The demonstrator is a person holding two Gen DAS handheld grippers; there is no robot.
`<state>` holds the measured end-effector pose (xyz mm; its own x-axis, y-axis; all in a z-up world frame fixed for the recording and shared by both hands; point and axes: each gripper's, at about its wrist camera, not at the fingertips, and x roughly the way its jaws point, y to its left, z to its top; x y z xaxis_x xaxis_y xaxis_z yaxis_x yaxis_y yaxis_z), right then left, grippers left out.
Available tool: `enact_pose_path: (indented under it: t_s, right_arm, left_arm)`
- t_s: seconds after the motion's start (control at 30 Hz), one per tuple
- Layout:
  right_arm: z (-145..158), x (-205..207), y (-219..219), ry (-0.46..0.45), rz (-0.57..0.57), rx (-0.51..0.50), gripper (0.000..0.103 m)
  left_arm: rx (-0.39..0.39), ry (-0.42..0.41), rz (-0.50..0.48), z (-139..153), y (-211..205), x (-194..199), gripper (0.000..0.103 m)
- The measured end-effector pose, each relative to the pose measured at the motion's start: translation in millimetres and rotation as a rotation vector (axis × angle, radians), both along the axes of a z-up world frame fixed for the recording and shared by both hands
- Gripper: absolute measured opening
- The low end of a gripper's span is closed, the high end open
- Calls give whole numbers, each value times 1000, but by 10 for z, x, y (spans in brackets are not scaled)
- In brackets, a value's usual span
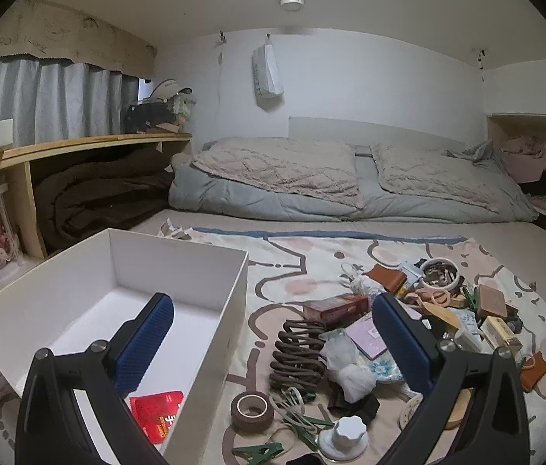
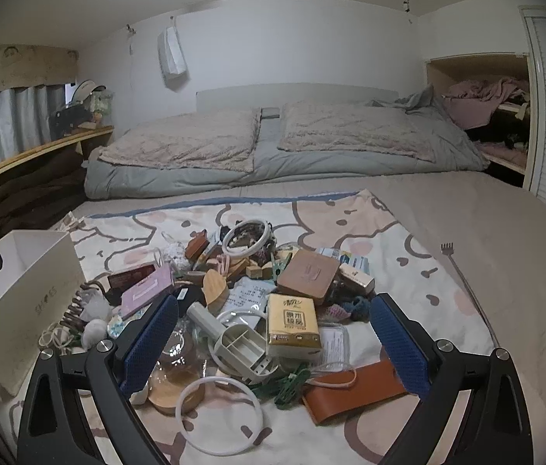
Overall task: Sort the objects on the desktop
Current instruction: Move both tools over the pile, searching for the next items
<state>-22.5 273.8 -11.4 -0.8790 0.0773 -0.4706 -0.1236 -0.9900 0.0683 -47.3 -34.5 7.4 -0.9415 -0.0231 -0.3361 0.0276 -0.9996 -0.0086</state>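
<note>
The heap of small objects (image 2: 265, 294) lies on the patterned blanket (image 2: 408, 240), directly ahead of and between the wide-spread, empty right gripper (image 2: 273, 337). The left gripper (image 1: 273, 343), also spread wide and empty, has the heap by its right finger and the white box (image 1: 180, 267) under its left finger. A red packet (image 1: 157, 412) in the box is partly hidden by that finger.
</note>
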Motion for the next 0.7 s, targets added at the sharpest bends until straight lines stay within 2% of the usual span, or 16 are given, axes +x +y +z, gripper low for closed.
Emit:
enact_pose_path:
  t_s: [0.23,0.43,0.53,0.7]
  right_arm:
    - [-250,-151,-224,-93,64,23,99]
    - [-510,-333,-527,-178,131,82,99]
    - [-598,-462,-665,-203,165,129,99]
    - [-673,-637,-775,-233,186,149,99]
  left_arm:
    - [-11,-42,-19,-104,53,-51,103]
    - [-14,-118,-64,-259,154,-107,103]
    - [-26,-130,-78,-299,209,-101,103]
    - [-47,-148,-86,-362,268,-90,103]
